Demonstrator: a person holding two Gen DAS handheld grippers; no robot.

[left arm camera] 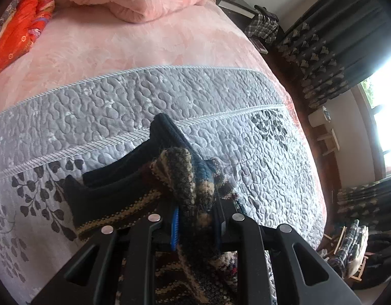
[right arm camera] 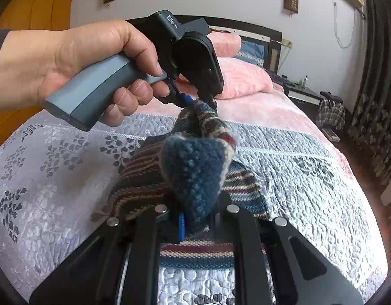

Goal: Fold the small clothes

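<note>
Both jaws clamped on knit: left gripper (left arm camera: 195,225) and right gripper (right arm camera: 195,225) each pinch one raised edge. Quilt (right arm camera: 297,178): grey, on bed. Striped knit garment (right arm camera: 139,178): lifted mid-fold, lower part on quilt. Black socks (left arm camera: 114,175): beside it, apparently unfolded. Progress: early.

The grey quilted bedspread (right arm camera: 310,190) lies bare to the right of the striped knitted garment (right arm camera: 144,180), and again to its left toward the leaf print. Above the garment, the left gripper (right arm camera: 203,101) and the hand (right arm camera: 88,61) holding it block the way. Farther up the bed, pink pillows (right arm camera: 241,76) close off the head end.
</note>
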